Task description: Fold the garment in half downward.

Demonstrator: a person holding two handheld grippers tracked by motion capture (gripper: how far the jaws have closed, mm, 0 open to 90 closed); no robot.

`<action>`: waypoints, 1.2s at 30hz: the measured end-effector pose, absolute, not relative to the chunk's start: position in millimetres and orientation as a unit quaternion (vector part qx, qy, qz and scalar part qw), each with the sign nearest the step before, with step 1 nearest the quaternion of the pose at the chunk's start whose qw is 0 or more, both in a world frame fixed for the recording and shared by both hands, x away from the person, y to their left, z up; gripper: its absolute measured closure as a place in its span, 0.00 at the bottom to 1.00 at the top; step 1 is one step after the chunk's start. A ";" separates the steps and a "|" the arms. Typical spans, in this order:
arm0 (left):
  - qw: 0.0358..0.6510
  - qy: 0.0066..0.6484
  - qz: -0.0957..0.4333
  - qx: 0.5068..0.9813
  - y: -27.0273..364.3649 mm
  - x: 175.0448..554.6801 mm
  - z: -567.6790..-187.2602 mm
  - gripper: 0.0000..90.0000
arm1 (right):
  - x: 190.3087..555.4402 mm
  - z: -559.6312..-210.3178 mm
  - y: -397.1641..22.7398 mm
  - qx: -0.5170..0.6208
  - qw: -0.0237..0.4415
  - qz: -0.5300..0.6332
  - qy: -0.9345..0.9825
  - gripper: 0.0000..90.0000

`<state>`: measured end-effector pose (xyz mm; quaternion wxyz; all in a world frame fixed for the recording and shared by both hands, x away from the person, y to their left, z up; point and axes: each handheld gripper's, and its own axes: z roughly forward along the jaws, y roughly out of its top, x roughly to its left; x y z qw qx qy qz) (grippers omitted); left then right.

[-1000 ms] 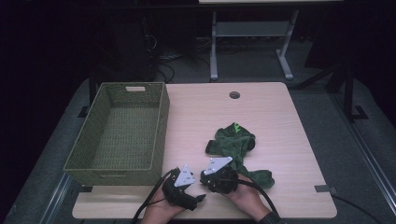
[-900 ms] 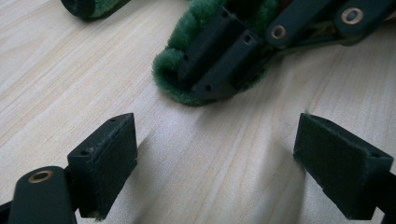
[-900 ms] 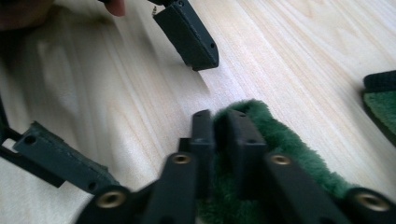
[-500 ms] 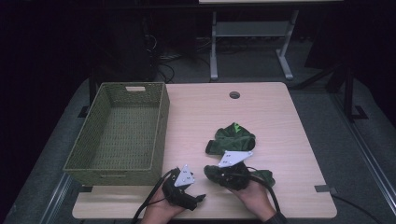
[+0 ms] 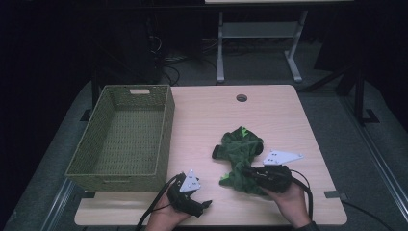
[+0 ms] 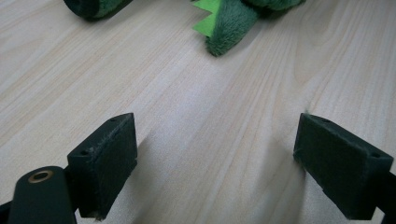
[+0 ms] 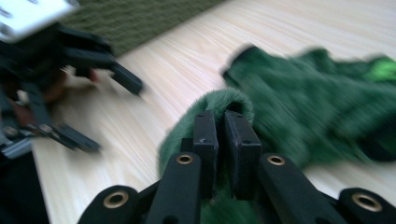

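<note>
A: Garment (image 5: 239, 153), dark green fleece with a lighter green spiked trim, on the right half of the table (image 5: 207, 120); we see it crumpled, its long axis running from the far bunch toward the person's edge. Where do the jaws stand to it?

B: Near end of the garment, pinched. In the right gripper view we see the right gripper (image 7: 227, 126) with its jaws drawn almost together on a fold of the fleece, which bulges over the pad tips. They have just been closing, with the cloth between them. The rest of the garment trails away from the jaws, to the far right in that view.

A: And the other hand?

B: Left gripper (image 6: 212, 154) spread wide with nothing between the pads, low over bare wood. The trimmed edge lies ahead of it, near but apart.

A: So which way must the cloth travel?

B: Leftward, we judge: the woven basket (image 5: 91, 144) stands on the table's left side, well apart from the garment, with the left gripper between them.
</note>
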<state>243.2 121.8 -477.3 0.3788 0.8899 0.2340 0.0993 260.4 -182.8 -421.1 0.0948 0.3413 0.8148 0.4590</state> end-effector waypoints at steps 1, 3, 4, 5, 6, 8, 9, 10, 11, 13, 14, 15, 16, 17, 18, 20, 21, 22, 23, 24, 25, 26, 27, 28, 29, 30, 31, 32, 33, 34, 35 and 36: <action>0.377 0.234 0.099 0.891 121.9 243.1 -477.2 0.14 | 260.3 -422.9 -187.4 0.349 0.096 0.454 0.814 0.91; 0.377 0.233 0.099 0.891 121.9 243.2 -477.2 0.14 | 260.1 -425.9 -194.5 0.362 0.094 0.446 0.813 0.88; 0.377 0.233 0.099 0.891 121.9 243.2 -477.2 0.14 | 260.1 -426.8 -199.0 0.370 0.100 0.439 0.813 0.87; 0.378 0.235 0.099 0.890 121.7 243.0 -477.3 0.14 | 260.2 -426.5 -202.4 0.375 0.106 0.434 0.812 0.86; 0.377 0.233 0.099 0.891 121.9 243.2 -477.2 0.14 | 260.2 -425.5 -205.8 0.377 0.109 0.435 0.810 0.86; 0.377 0.233 0.099 0.891 121.8 243.2 -477.2 0.14 | 259.2 -420.3 -210.7 0.380 0.114 0.443 0.804 0.87; 0.378 0.234 0.099 0.890 121.6 243.3 -477.2 0.14 | 258.5 -416.7 -211.5 0.380 0.113 0.449 0.801 0.89; 0.378 0.234 0.100 0.890 121.5 243.4 -477.2 0.14 | 258.5 -413.7 -211.8 0.374 0.116 0.453 0.801 0.90; 0.378 0.233 0.100 0.890 121.4 243.6 -477.3 0.14 | 258.9 -412.2 -211.0 0.372 0.118 0.454 0.801 0.91; 0.381 0.237 0.097 0.889 120.9 243.1 -477.5 0.14 | 261.3 -412.3 -206.9 0.368 0.115 0.451 0.805 0.92; 0.379 0.234 0.098 0.890 121.1 243.3 -477.4 0.14 | 264.3 -415.6 -203.6 0.367 0.116 0.442 0.810 0.92; 0.378 0.234 0.099 0.890 121.3 243.4 -477.2 0.14 | 266.7 -419.6 -201.0 0.368 0.109 0.437 0.813 0.93; 0.377 0.233 0.099 0.891 121.4 243.4 -477.2 0.14 | 269.3 -423.8 -198.0 0.369 0.103 0.430 0.818 0.93; 0.377 0.233 0.099 0.891 121.4 243.4 -477.2 0.14 | 271.0 -427.4 -194.3 0.369 0.096 0.421 0.823 0.93; 0.377 0.233 0.099 0.891 121.3 243.4 -477.2 0.14 | 272.9 -431.2 -190.7 0.364 0.091 0.411 0.831 0.93; 0.377 0.233 0.099 0.891 121.2 243.5 -477.2 0.14 | 275.7 -438.9 -181.6 0.359 0.084 0.392 0.843 0.93; 0.378 0.233 0.099 0.891 121.2 243.5 -477.2 0.14 | 276.6 -442.6 -177.3 0.357 0.084 0.373 0.852 0.93; 0.378 0.233 0.099 0.891 121.2 243.4 -477.2 0.14 | 277.4 -446.5 -173.9 0.355 0.085 0.363 0.857 0.93; 0.378 0.233 0.099 0.891 121.2 243.4 -477.2 0.14 | 277.6 -449.4 -171.3 0.356 0.084 0.353 0.861 0.94; 0.378 0.233 0.099 0.891 121.2 243.5 -477.3 0.14 | 277.8 -451.0 -170.2 0.354 0.089 0.346 0.864 0.94; 0.378 0.233 0.099 0.891 121.2 243.4 -477.2 0.14 | 277.8 -451.2 -170.4 0.354 0.092 0.342 0.865 0.94; 0.378 0.233 0.099 0.891 121.1 243.4 -477.2 0.14 | 277.7 -450.9 -171.1 0.355 0.093 0.341 0.865 0.94; 0.378 0.233 0.099 0.891 121.2 243.5 -477.2 0.14 | 277.8 -450.9 -172.5 0.356 0.095 0.341 0.865 0.94; 0.378 0.233 0.099 0.891 121.2 243.5 -477.2 0.14 | 277.5 -451.3 -173.2 0.357 0.094 0.340 0.865 0.94; 0.377 0.233 0.098 0.891 121.2 243.5 -477.2 0.14 | 277.2 -452.4 -174.8 0.359 0.094 0.340 0.864 0.93; 0.378 0.234 0.098 0.891 121.2 243.5 -477.2 0.14 | 276.7 -452.4 -176.7 0.357 0.097 0.343 0.863 0.92; 0.377 0.234 0.098 0.891 121.2 243.5 -477.2 0.14 | 275.4 -450.5 -179.1 0.357 0.098 0.348 0.861 0.91; 0.377 0.233 0.099 0.891 121.2 243.5 -477.2 0.14 | 274.7 -447.4 -182.9 0.357 0.101 0.356 0.857 0.91; 0.378 0.233 0.099 0.891 121.2 243.5 -477.2 0.14 | 273.5 -444.0 -187.5 0.362 0.103 0.364 0.852 0.91; 0.377 0.233 0.098 0.891 121.2 243.5 -477.2 0.14 | 272.7 -441.5 -191.4 0.365 0.106 0.370 0.848 0.90; 0.377 0.233 0.098 0.891 121.2 243.5 -477.2 0.14 | 271.5 -438.3 -197.6 0.369 0.109 0.376 0.843 0.89; 0.377 0.233 0.098 0.891 121.2 243.6 -477.2 0.14 | 270.6 -437.1 -202.3 0.369 0.113 0.382 0.840 0.88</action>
